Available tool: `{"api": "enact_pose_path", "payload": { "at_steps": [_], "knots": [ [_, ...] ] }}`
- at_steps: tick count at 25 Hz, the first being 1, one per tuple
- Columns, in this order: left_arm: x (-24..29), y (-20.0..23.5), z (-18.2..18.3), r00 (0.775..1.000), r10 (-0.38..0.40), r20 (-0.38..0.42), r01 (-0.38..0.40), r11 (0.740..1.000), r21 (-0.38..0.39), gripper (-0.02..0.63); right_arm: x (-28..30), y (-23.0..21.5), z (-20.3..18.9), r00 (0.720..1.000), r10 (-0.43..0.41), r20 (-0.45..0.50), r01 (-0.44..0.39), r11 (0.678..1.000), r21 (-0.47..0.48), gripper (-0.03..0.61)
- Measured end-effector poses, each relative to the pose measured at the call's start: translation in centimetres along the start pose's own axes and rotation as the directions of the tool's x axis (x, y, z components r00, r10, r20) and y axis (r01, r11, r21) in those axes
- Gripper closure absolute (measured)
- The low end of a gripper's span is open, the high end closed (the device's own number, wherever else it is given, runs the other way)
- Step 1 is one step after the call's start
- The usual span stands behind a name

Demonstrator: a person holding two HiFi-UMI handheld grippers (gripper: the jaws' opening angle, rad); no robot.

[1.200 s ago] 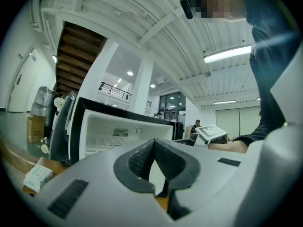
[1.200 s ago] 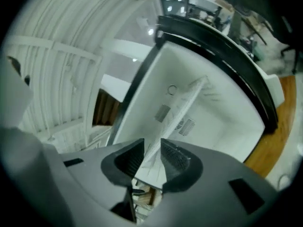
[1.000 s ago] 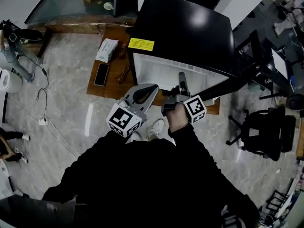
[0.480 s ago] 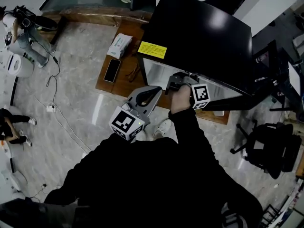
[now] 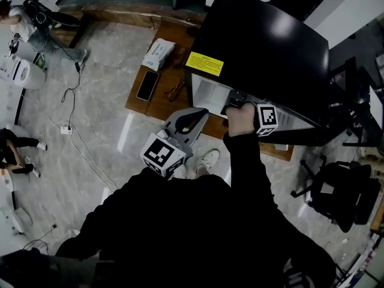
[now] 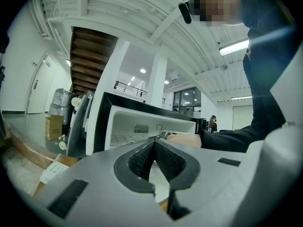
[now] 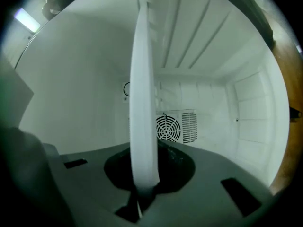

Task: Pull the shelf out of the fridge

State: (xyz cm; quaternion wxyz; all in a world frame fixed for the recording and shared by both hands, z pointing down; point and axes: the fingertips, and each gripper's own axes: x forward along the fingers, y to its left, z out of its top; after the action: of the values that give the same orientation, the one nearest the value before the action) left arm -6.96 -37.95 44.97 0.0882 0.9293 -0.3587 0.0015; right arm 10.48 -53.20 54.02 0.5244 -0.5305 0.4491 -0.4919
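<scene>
A small black fridge stands open, its white inside showing. My right gripper reaches into it. In the right gripper view, which is rolled, the white shelf runs as an upright band. Its front edge sits between the dark pads of the right gripper. These jaws have just been closing and now pinch that edge. My left gripper hangs in front of the fridge, left of the right hand. In its own view the left gripper is shut with nothing in it.
The fridge sits on a low wooden platform that also carries a phone, a tissue pack and glasses. The open door juts out on the right. An office chair stands further right. A fan grille marks the back wall.
My right gripper has gone from in front of the fridge into its opening and closed on the shelf's edge. The left gripper has shifted only a little.
</scene>
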Motion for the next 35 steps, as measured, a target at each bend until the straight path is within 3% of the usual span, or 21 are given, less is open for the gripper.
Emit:
{"api": "enact_pose_path", "payload": {
  "at_steps": [17,35],
  "knots": [
    [-6.8,-0.4,0.3,0.998,0.031,0.047,-0.031,0.999,-0.015,0.607,-4.9,-0.1,-0.9,1.000,-0.001,-0.012,0.000,0.999,-0.041,0.549],
    [-12.6,-4.9,0.6,0.994,-0.081,0.074,0.081,0.997,0.010,0.607,-17.7,-0.3,-2.3,0.999,-0.026,-0.031,0.023,0.995,-0.094,0.549]
  ]
}}
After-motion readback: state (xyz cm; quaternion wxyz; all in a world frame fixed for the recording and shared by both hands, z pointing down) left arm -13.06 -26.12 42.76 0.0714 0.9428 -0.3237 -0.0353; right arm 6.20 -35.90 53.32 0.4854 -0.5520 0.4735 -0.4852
